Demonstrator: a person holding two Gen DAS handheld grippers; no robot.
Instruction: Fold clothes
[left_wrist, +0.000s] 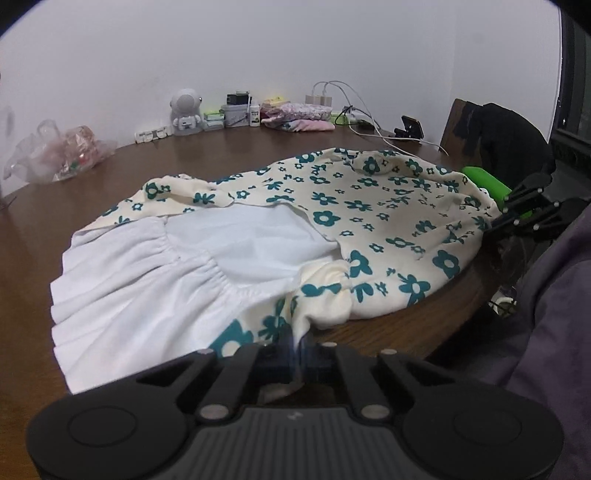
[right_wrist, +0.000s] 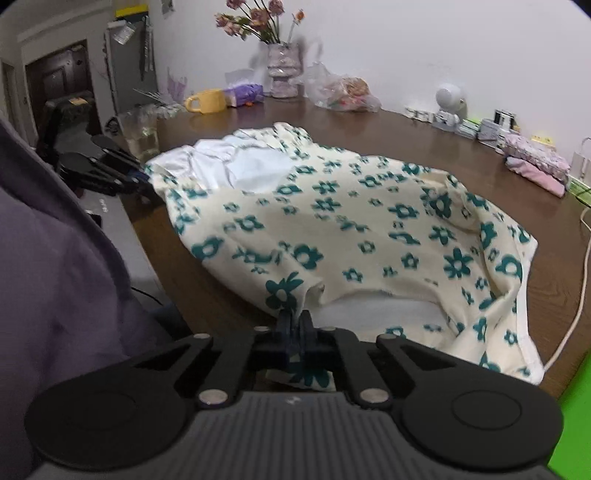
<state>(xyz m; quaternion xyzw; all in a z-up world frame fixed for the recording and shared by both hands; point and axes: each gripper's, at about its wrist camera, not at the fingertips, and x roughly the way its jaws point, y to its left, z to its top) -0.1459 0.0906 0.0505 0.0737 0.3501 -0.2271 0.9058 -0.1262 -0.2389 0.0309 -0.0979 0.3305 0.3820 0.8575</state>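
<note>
the floral dress (left_wrist: 369, 221) lies spread across the brown surface (left_wrist: 184, 158), its white lining (left_wrist: 166, 280) turned up at one end. the left tool (left_wrist: 295, 354) is pressed together, pinching the dress edge near the lining. the right tool (right_wrist: 297, 325) is likewise closed on the opposite floral edge.

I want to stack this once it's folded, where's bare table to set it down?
Bare wood lies between the floral garment and the plastic bag, and left of the garment toward the table edge. The wall side is crowded: astronaut figure, folded clothes, cables.
</note>
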